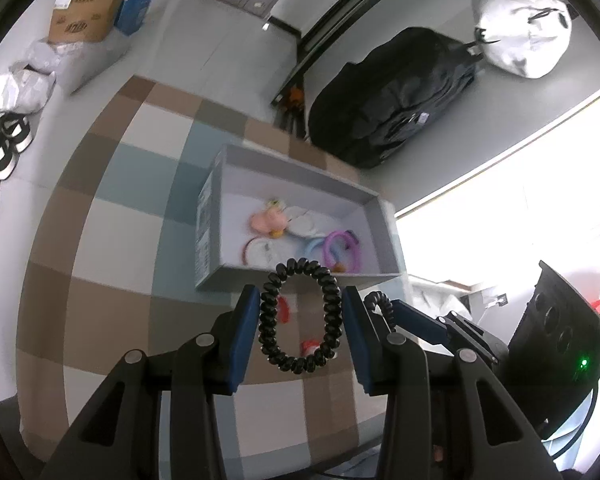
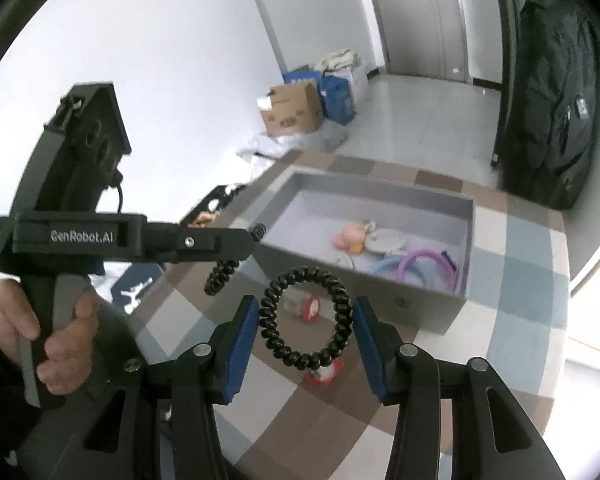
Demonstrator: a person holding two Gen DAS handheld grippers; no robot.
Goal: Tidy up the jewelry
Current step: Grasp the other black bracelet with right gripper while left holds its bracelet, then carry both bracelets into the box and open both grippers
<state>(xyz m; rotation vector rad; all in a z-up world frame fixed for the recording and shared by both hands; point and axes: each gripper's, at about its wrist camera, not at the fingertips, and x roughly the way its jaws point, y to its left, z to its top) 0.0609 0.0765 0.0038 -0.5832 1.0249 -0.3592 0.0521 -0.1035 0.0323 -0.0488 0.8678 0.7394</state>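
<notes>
Hanging between both grippers' blue fingers [image 1: 249, 334]: black coil ties [image 1: 300, 318] (one each).

The box [image 1: 300, 184] sits on the checked table [image 1: 112, 240]. In the box lie rings [image 1: 342, 248] and a soft toy [image 1: 266, 220]. Just in front of the box, on the table, lie two small clips [image 2: 310, 308]. Behind the box stands a big bag [image 1: 396, 92] on the floor.
</notes>
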